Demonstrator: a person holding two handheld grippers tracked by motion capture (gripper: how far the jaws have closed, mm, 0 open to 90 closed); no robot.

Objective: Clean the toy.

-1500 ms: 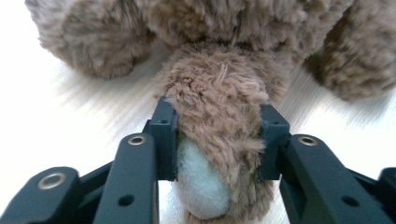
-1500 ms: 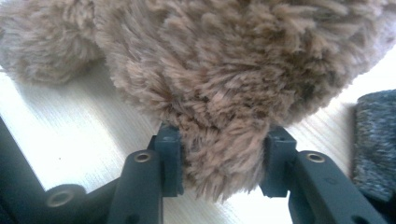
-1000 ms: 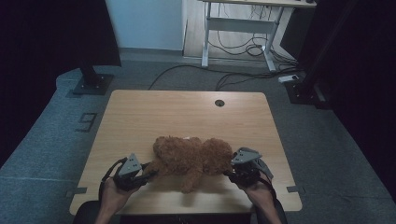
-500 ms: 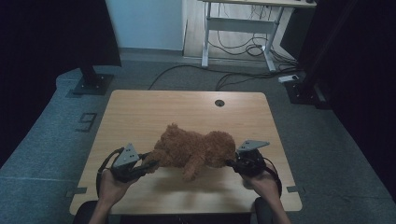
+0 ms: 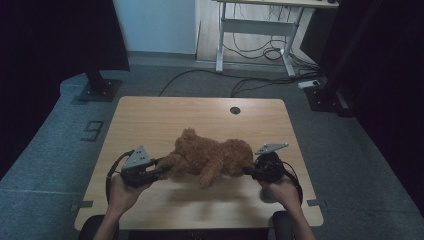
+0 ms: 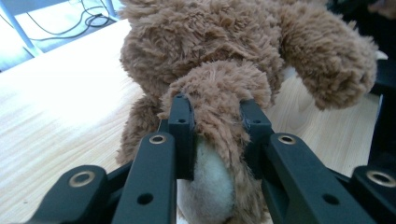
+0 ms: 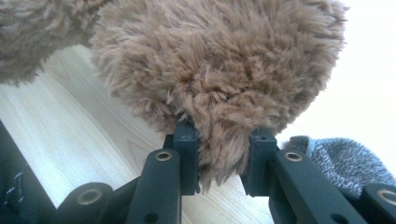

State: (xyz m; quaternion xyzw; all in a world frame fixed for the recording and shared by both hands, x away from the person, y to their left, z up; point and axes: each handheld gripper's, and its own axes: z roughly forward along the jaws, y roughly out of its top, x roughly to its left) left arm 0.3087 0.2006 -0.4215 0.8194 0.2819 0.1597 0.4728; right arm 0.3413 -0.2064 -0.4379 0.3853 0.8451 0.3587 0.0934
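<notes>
left claw (image 5: pixel 159 170): black, grey three-cornered plate, looped cable | right claw (image 5: pixel 250 171): black, brass-ringed screw holes

Plush bear (image 5: pixel 210 156): curly warm brown fur — a cream-white patch on the limb seen in the left gripper view
Grippers (image 5: pixel 142 170): black bodies, grey plates on top
Table (image 5: pixel 200 112): pale wood grain, light tan
Floor (image 5: pixel 350 150): grey carpet — speckled
</notes>
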